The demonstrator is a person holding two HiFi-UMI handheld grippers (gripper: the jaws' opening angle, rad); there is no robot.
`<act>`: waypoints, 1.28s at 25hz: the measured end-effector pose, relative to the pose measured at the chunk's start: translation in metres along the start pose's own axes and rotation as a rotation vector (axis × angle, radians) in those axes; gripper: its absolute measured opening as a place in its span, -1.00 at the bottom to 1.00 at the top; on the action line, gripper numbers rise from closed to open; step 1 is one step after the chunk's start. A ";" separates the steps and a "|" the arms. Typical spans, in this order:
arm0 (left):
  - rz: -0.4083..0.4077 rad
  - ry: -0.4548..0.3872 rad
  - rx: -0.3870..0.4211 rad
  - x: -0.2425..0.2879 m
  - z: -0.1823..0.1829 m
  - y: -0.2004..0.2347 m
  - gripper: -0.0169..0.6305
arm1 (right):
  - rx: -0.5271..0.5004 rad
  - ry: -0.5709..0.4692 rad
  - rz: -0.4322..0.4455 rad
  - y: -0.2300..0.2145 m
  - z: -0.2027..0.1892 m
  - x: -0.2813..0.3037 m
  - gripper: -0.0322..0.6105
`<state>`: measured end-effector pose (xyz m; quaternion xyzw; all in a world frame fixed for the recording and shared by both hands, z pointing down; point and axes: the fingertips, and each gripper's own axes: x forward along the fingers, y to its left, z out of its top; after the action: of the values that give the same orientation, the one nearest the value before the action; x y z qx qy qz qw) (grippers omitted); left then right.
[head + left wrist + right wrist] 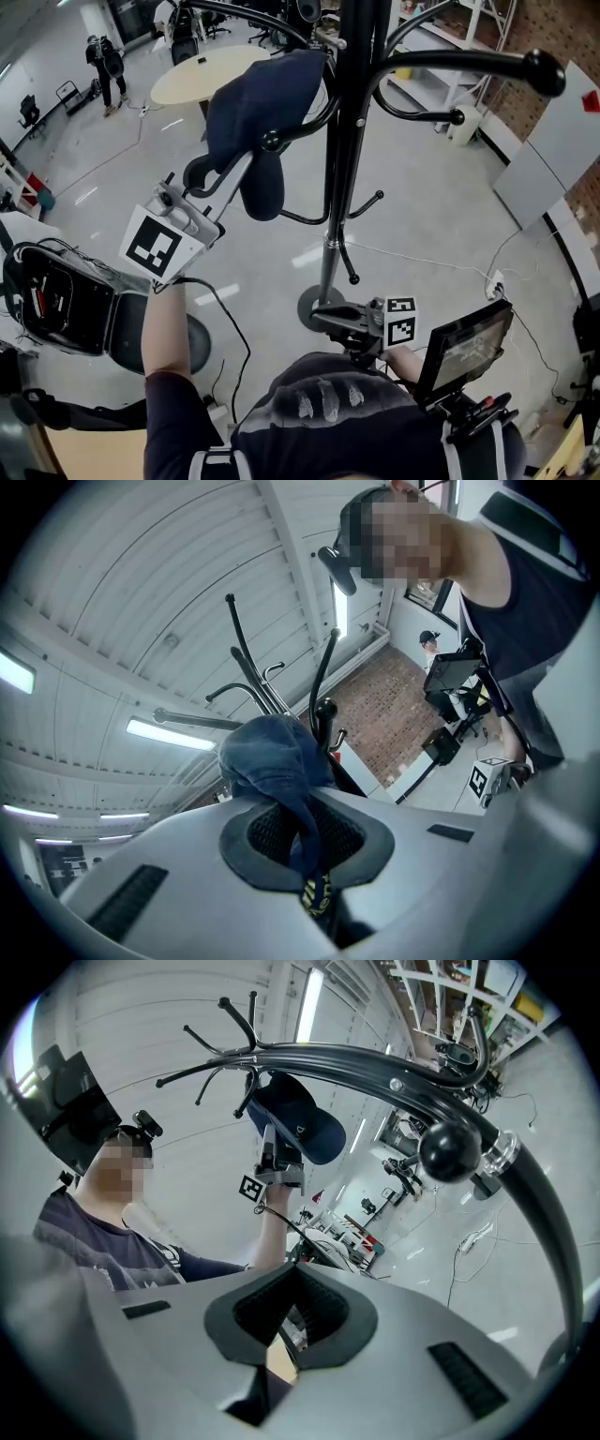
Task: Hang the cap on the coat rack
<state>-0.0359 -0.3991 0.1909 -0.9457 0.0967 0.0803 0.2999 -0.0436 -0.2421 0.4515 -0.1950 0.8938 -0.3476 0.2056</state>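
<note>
A navy cap (267, 98) lies draped over a curved arm of the black coat rack (342, 141), just above the arm's ball tip. My left gripper (239, 169) reaches up from the lower left and is shut on the cap's lower edge. In the left gripper view the cap (272, 757) rises from the left gripper (307, 850), its fabric pinched between the pads, with the rack's hooks (323, 710) behind it. My right gripper (328, 323) hangs low by the rack's base, shut and holding nothing. From the right gripper view, the cap (300, 1124) hangs under a rack arm (375, 1068).
The rack's round base (314, 305) stands on the grey floor by my body. A long arm with a ball end (544, 70) juts right. A screen (464, 347) is mounted on my right. A round table (206, 73) and a standing person (105, 66) are far off. Cables cross the floor.
</note>
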 end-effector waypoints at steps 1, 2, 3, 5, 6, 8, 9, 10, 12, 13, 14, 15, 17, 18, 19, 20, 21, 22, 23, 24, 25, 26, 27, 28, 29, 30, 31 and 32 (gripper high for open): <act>0.000 -0.001 -0.006 0.000 0.000 -0.001 -0.89 | 0.001 0.001 0.000 0.000 0.000 0.000 -0.89; 0.001 -0.002 -0.010 0.000 -0.001 -0.001 -0.89 | 0.001 0.002 0.001 0.000 -0.001 0.000 -0.89; 0.001 -0.003 -0.012 -0.001 -0.001 -0.001 -0.89 | 0.001 0.002 0.002 0.001 -0.001 0.000 -0.89; -0.002 -0.005 -0.014 -0.001 0.000 -0.002 -0.89 | 0.001 0.002 0.004 0.002 -0.001 0.000 -0.89; -0.004 -0.006 -0.015 -0.001 0.000 -0.003 -0.89 | 0.001 0.001 0.004 0.002 -0.001 0.001 -0.89; -0.010 -0.011 -0.019 0.001 0.001 -0.004 -0.89 | 0.001 0.001 0.004 0.002 -0.001 0.002 -0.89; -0.014 -0.013 -0.023 0.001 0.000 -0.006 -0.89 | 0.002 0.004 0.004 0.002 -0.002 0.002 -0.89; -0.019 -0.013 -0.028 0.001 -0.001 -0.007 -0.89 | 0.003 0.007 0.004 0.002 -0.002 0.002 -0.89; -0.030 -0.007 -0.031 0.001 -0.003 -0.010 -0.89 | 0.004 0.010 0.006 0.002 -0.003 0.003 -0.89; -0.036 -0.004 -0.028 0.001 -0.004 -0.010 -0.89 | 0.002 0.009 0.008 0.002 -0.002 0.003 -0.89; -0.042 -0.002 -0.024 0.001 -0.005 -0.010 -0.89 | 0.000 0.006 0.009 0.002 -0.001 0.003 -0.89; -0.049 0.000 -0.018 0.002 -0.005 -0.010 -0.89 | -0.001 0.003 0.009 0.002 0.000 0.003 -0.89; -0.060 0.006 0.005 0.004 -0.007 -0.012 -0.89 | -0.001 -0.003 0.008 0.001 0.001 0.002 -0.89; -0.062 0.013 0.017 0.005 -0.009 -0.013 -0.89 | 0.001 -0.006 0.008 0.001 0.000 0.002 -0.89; -0.063 0.020 0.024 0.006 -0.011 -0.014 -0.89 | 0.002 -0.007 0.008 0.001 0.000 0.001 -0.89; -0.063 0.025 0.025 0.006 -0.013 -0.015 -0.89 | 0.002 -0.007 0.008 0.001 0.000 0.002 -0.89; -0.064 0.028 0.020 0.006 -0.014 -0.016 -0.89 | 0.002 -0.006 0.008 0.001 0.000 0.002 -0.89; -0.065 0.028 0.015 0.006 -0.015 -0.016 -0.89 | 0.001 -0.006 0.009 0.001 0.000 0.002 -0.89; -0.068 0.026 0.011 0.006 -0.015 -0.017 -0.89 | -0.001 -0.006 0.009 0.001 0.001 0.003 -0.89; -0.072 0.024 0.008 0.006 -0.016 -0.018 -0.89 | -0.001 -0.006 0.008 0.001 0.001 0.003 -0.89; -0.078 0.022 0.007 0.006 -0.016 -0.019 -0.89 | -0.002 -0.006 0.007 0.001 0.002 0.003 -0.89; -0.084 0.023 0.008 0.006 -0.018 -0.021 -0.89 | -0.002 -0.006 0.006 0.000 0.002 0.003 -0.89; -0.091 0.026 0.011 0.007 -0.019 -0.023 -0.89 | -0.003 -0.005 0.005 0.000 0.002 0.003 -0.89; -0.098 0.031 0.015 0.007 -0.021 -0.025 -0.89 | -0.004 -0.004 0.005 0.001 0.003 0.003 -0.89; -0.105 0.039 0.021 0.008 -0.023 -0.027 -0.89 | -0.005 -0.004 0.004 0.001 0.003 0.003 -0.89; -0.114 0.048 0.026 0.008 -0.025 -0.030 -0.89 | -0.006 -0.004 0.005 0.001 0.003 0.004 -0.89; -0.121 0.056 0.031 0.008 -0.027 -0.032 -0.89 | -0.006 -0.005 0.005 0.001 0.003 0.004 -0.89; -0.128 0.061 0.034 0.009 -0.029 -0.035 -0.89 | -0.005 -0.007 0.006 0.001 0.004 0.004 -0.89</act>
<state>-0.0168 -0.3893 0.2315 -0.9466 0.0467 0.0303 0.3174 -0.0451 -0.2449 0.4473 -0.1942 0.8945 -0.3441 0.2091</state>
